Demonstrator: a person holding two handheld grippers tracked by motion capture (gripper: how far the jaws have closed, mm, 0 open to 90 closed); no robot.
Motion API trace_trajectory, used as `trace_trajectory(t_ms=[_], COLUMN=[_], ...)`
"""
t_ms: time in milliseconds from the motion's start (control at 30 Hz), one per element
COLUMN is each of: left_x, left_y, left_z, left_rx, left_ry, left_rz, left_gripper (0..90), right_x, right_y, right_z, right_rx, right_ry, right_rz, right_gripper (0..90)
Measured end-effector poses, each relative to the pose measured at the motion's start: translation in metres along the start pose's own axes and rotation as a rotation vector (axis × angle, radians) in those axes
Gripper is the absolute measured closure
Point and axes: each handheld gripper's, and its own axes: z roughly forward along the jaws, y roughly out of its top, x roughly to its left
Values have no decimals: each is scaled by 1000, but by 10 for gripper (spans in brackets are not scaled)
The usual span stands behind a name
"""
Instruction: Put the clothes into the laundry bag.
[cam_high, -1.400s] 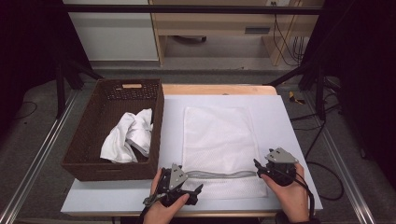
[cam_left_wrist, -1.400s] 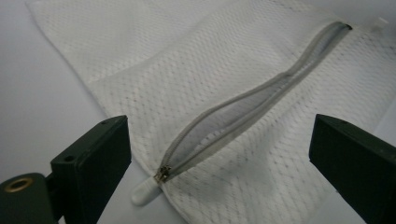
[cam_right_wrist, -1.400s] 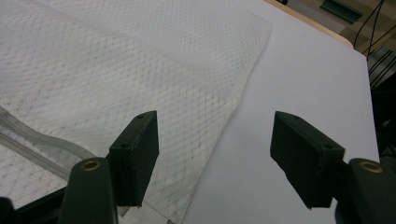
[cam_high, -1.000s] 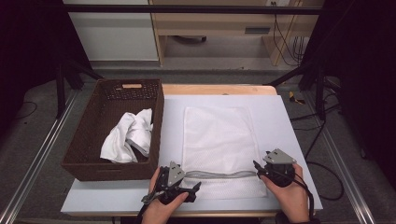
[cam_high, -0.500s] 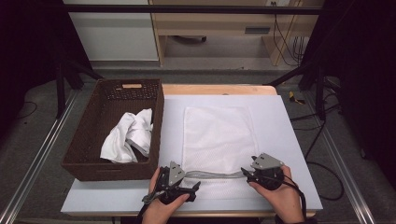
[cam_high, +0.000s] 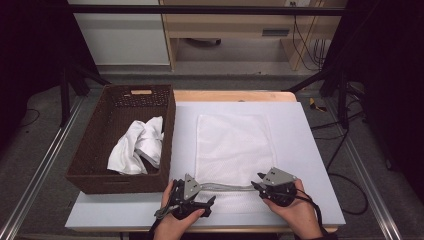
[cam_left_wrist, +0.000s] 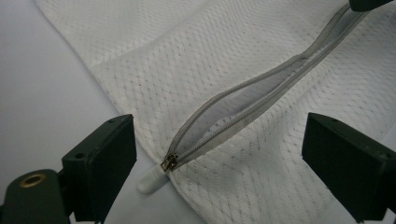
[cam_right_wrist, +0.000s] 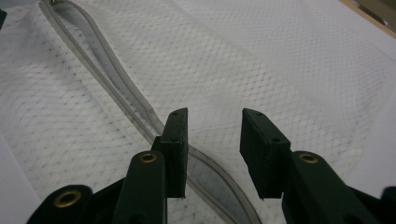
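White mesh zippered laundry bag (cam_high: 232, 150) lying flat at centre of the pale counter (cam_high: 310, 150), near edge toward the bottom of the frame. Grey zipper (cam_high: 227, 187) running along that near edge, partly open and bowed into a slack loop in the high view. Zipper slider with white pull tab (cam_left_wrist: 156, 177) seen at lower centre of the left gripper view.

Left tongs (cam_left_wrist: 224, 158) standing wide, one jaw at each lower corner of that view, slider between them, pads clear of the fabric. Nothing held.

Right tongs (cam_right_wrist: 212, 140) narrowed, having just been closing, at lower centre of the right gripper view. Left jaw seated at the zipper tape, mesh lying in the gap; pads not yet seen pressing on it.

Brown woven basket (cam_high: 95, 165) at left of the high view, just beside the bag, containing a crumpled white cloth (cam_high: 137, 147).

Handling assessment: light, limp, thin mesh; likely to bunch, slide on the smooth counter and sag once lifted. Not fragile, though open weave liable to snag on jaw corners. Zipper tape judged the firmest part and the best hold: one grip at the tape near the right end, another at the slider end, to keep the mouth spread. Pull tab small and smooth, apt to slip from a loose pinch.
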Motion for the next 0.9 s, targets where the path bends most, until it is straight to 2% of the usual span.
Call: trace_trajectory(t_ms=[300, 633, 767, 900], left_x=[0, -1, -1, -1], left_y=[0, -1, -1, -1], left_z=[0, 2, 2, 2], left_rx=[2, 10, 13, 18], left_ry=[22, 28, 39, 50], left_rz=[-7, -1, 1, 1], left_gripper=[116, 130, 142, 155], right_x=[8, 10, 8, 7], right_y=[2, 3, 3, 3], right_z=[5, 7, 7, 9], right_rx=[6, 28, 36, 29], right_ry=[61, 89, 79, 102], right_rz=[-44, -60, -71, -70], right_gripper=[680, 747, 766, 769])
